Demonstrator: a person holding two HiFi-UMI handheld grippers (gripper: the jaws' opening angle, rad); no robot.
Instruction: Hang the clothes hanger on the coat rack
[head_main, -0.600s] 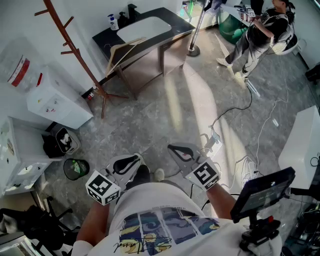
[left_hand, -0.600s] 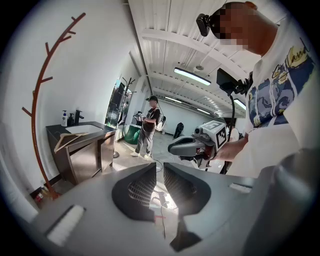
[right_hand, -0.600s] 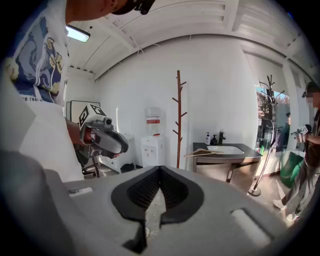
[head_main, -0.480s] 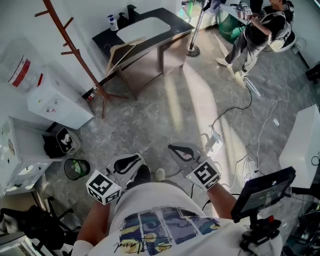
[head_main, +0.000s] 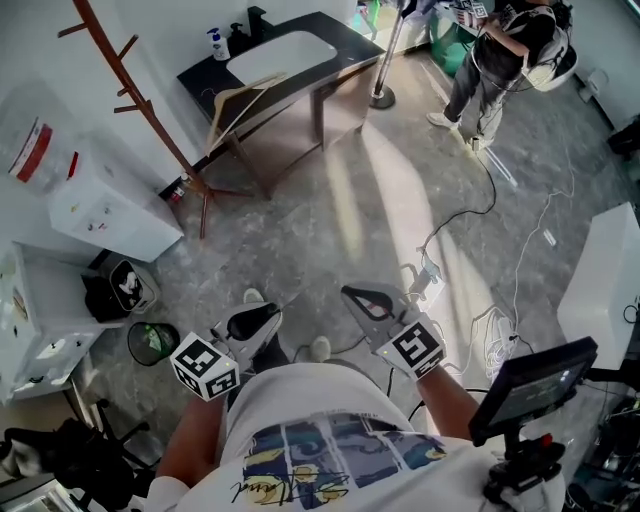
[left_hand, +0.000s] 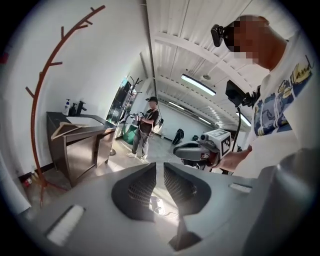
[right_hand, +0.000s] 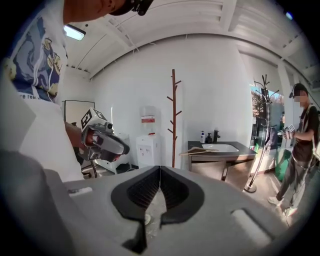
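Since the earlier frame the head view has shifted. The table (head_main: 330, 45) now sits nearer the top left corner, and a shoe (head_main: 254, 297) has come into sight ahead of the left gripper (left_hand: 160, 172). Both grippers stay well short of the table.

Count:
- One table, dark-topped.
- One brown rack (head_main: 128, 92), just beside the table's left end.
- One person (head_main: 497, 48), well right of the table.
- One dispenser (head_main: 105, 200), left of the table, past the rack.
- One wooden hanger (head_main: 233, 100), lying on the table's left end, apart from the rack.
- Two grippers.

The left gripper's jaws are all but together, with only a thin slit between them and nothing in it. The right gripper (right_hand: 159, 172) has its jaws closed tip to tip and is empty.
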